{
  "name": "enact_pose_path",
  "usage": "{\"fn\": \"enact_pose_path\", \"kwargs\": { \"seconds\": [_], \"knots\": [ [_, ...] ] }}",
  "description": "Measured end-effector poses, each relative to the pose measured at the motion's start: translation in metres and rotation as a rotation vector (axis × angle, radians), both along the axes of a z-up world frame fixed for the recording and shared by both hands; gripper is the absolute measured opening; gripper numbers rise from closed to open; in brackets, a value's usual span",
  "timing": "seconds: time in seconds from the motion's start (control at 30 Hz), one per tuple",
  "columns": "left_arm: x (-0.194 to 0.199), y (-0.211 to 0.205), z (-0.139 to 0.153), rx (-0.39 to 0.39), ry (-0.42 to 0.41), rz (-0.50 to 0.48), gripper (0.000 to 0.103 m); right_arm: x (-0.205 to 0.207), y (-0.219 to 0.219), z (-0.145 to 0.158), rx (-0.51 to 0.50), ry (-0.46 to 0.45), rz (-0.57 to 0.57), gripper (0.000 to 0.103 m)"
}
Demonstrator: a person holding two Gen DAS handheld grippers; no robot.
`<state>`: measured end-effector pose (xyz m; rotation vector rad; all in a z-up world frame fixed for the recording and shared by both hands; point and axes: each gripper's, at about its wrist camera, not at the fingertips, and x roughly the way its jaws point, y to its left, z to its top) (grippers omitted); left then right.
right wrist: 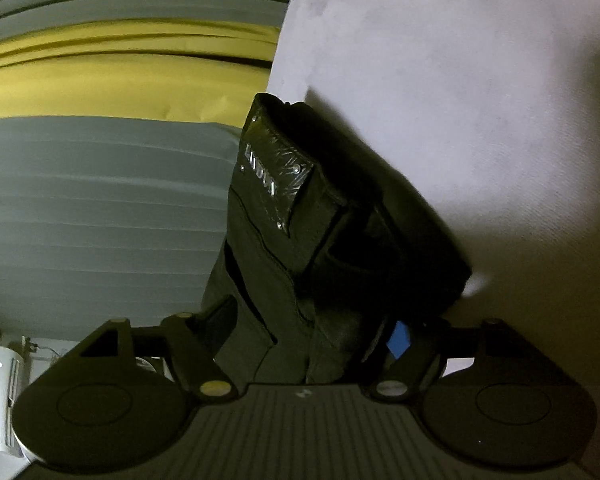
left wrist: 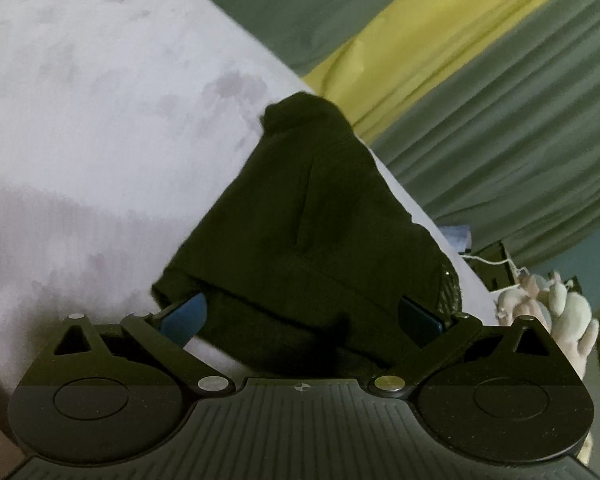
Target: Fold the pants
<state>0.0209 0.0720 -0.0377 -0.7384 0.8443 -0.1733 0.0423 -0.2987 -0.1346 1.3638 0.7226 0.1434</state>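
The dark pants lie folded into a thick bundle on a pale lilac bed sheet. My left gripper has its blue-padded fingers spread wide around the near end of the bundle, with the cloth draped between them. In the right wrist view the pants show a shiny waistband label. My right gripper also straddles the bundle, fingers wide apart with the folded cloth between them. The fingertips of both grippers are partly hidden by cloth.
Grey-green and yellow pleated curtains hang beyond the bed edge; they also show in the right wrist view. A pale soft toy and a cable lie by the bed's right side. A white appliance stands at the lower left.
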Motion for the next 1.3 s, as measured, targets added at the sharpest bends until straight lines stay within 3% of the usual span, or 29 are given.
{"fn": "enact_pose_path", "kwargs": {
  "seconds": [0.13,0.2,0.33,0.43,0.57,0.6,0.67,0.73,0.8,0.87,0.93,1.13,1.2,1.3],
  "knots": [
    [0.001,-0.005,-0.004,0.001,0.015,-0.025,0.103,0.000,0.004,0.008,-0.070,-0.022,0.011,0.073],
    [0.004,-0.005,-0.009,-0.030,0.022,-0.005,0.103,0.001,0.009,0.016,-0.187,-0.032,0.027,0.044],
    [0.010,-0.002,-0.021,-0.094,0.044,0.071,0.103,0.005,0.012,0.021,-0.267,-0.046,0.056,0.043],
    [0.009,0.000,-0.019,-0.118,0.015,0.097,0.102,0.005,0.012,0.020,-0.302,-0.036,0.072,0.043],
    [0.002,0.012,-0.016,-0.186,-0.043,0.146,0.091,0.004,0.033,0.047,-0.545,-0.085,0.142,0.039],
    [-0.001,0.014,-0.014,-0.207,-0.062,0.155,0.090,0.002,0.035,0.053,-0.559,-0.113,0.137,0.038],
    [-0.007,0.016,-0.005,-0.208,-0.112,0.147,0.088,-0.003,0.027,0.060,-0.493,-0.175,0.111,0.036],
    [-0.008,0.011,0.004,-0.159,-0.146,0.118,0.087,-0.010,0.014,0.062,-0.423,-0.203,0.078,0.034],
    [-0.005,0.007,0.003,-0.108,-0.111,0.099,0.087,-0.010,0.008,0.060,-0.460,-0.190,0.072,0.034],
    [0.002,0.005,-0.004,-0.074,-0.032,0.109,0.086,-0.004,0.010,0.057,-0.576,-0.122,0.114,0.035],
    [0.005,0.009,-0.008,-0.099,0.009,0.124,0.086,0.006,0.013,0.047,-0.579,-0.059,0.143,0.035],
    [-0.008,0.043,0.014,-0.216,0.017,0.160,0.096,0.004,0.002,0.059,-0.595,-0.042,0.171,0.044],
    [-0.012,0.058,0.027,-0.217,-0.041,0.177,0.098,-0.006,-0.006,0.066,-0.630,-0.043,0.154,0.077],
    [0.005,0.069,0.040,-0.182,-0.077,0.139,0.100,-0.005,-0.024,0.067,-0.591,-0.062,0.133,0.080]
  ]
}}
